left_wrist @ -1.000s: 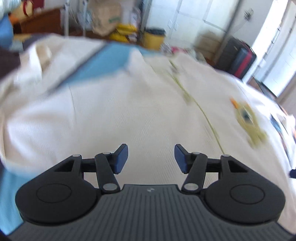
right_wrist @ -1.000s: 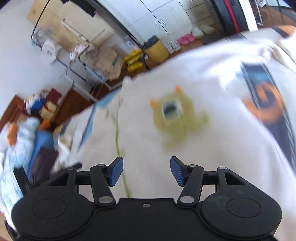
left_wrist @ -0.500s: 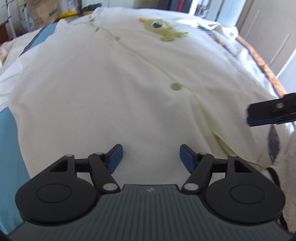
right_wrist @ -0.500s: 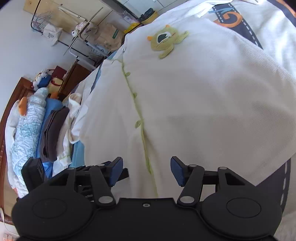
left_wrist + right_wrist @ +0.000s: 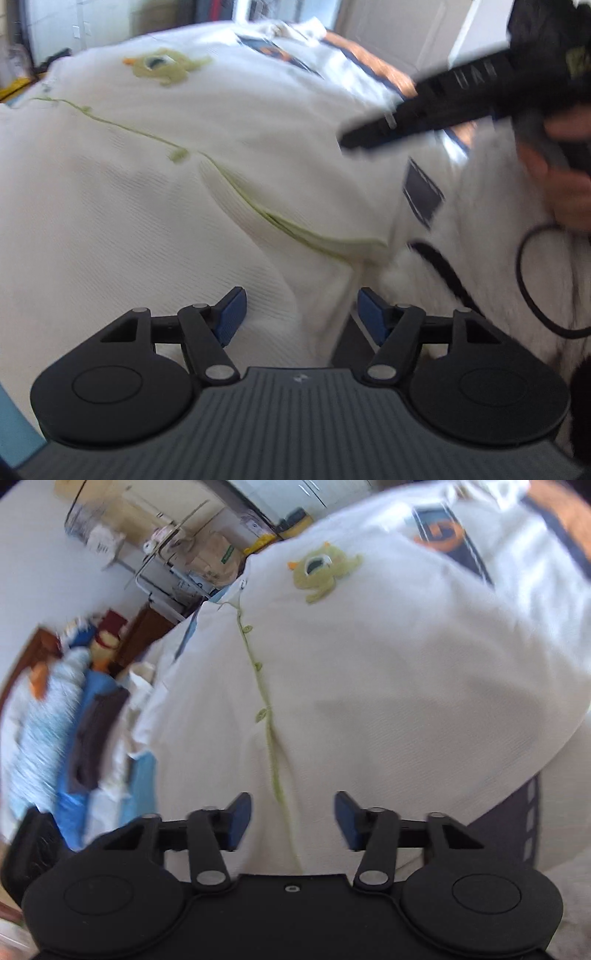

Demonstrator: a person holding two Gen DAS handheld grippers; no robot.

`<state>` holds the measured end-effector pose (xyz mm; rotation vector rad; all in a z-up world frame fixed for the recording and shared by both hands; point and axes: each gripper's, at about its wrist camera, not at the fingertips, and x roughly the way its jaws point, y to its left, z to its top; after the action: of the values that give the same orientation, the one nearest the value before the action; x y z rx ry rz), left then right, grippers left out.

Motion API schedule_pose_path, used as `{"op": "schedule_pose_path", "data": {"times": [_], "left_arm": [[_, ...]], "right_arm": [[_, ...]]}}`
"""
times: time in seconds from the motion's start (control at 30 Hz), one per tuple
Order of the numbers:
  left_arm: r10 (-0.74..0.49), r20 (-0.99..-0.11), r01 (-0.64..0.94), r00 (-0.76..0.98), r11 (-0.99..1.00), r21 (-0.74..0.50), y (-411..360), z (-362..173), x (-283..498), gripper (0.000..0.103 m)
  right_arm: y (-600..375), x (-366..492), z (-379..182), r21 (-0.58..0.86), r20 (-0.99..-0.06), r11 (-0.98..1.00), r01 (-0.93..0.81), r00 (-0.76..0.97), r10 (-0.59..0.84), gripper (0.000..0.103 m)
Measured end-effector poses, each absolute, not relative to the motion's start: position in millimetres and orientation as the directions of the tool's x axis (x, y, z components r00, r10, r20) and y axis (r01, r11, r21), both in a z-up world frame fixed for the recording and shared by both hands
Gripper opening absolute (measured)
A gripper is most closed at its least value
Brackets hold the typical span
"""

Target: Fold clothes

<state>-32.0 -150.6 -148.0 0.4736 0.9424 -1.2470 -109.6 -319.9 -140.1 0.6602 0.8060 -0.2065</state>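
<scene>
A cream button-up garment (image 5: 129, 184) with a green placket and a green monster patch (image 5: 166, 66) lies spread flat on the bed. My left gripper (image 5: 299, 314) is open at the garment's near hem, and a fold of the hem rises between its blue pads without touching them. My right gripper (image 5: 293, 819) hovers over the same hem of the garment (image 5: 388, 683), astride the green placket (image 5: 275, 775). Its jaws are closing, the cloth lies between them, and the pads do not press on it. The left wrist view shows the right gripper (image 5: 424, 107) blurred at the upper right.
A person's hand (image 5: 569, 184) and fluffy white sleeve (image 5: 498, 258) hold the right gripper, with a black cable (image 5: 524, 277) looping below. The bedspread (image 5: 443, 535) has a road print. Stacked clothes (image 5: 88, 731) lie at the bed's left side. Bags and racks stand beyond.
My left gripper has swung along the garment to its near hem by the placket. The right gripper's jaws have narrowed, and it has come closer in the left wrist view.
</scene>
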Motion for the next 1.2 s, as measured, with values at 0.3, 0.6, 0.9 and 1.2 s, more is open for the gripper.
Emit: {"op": "schedule_pose_path", "data": {"times": [0.3, 0.6, 0.9, 1.2], "left_arm": [[-0.561, -0.817, 0.807, 0.134, 0.540, -0.239, -136.8, -155.3, 20.6, 0.008], [-0.680, -0.729, 0.571, 0.079, 0.630, -0.526, -98.0, -158.3, 65.8, 0.004], [-0.720, -0.692, 0.445, -0.057, 0.602, -0.663, -98.8, -182.7, 66.3, 0.005], [-0.738, -0.672, 0.437, -0.058, 0.586, -0.682, -95.8, -180.5, 69.2, 0.005]], "right_arm": [[-297.6, -81.1, -133.0, 0.297, -0.795, 0.922, 0.249, 0.599, 0.094, 0.039], [-254.9, -52.4, -180.1, 0.304, -0.882, 0.948, 0.098, 0.406, 0.241, 0.033], [-302.5, -69.2, -189.5, 0.734, -0.644, 0.640, 0.227, 0.532, 0.550, 0.042], [-296.4, -75.4, -221.2, 0.806, -0.590, 0.461, 0.370, 0.548, 0.592, 0.056]]}}
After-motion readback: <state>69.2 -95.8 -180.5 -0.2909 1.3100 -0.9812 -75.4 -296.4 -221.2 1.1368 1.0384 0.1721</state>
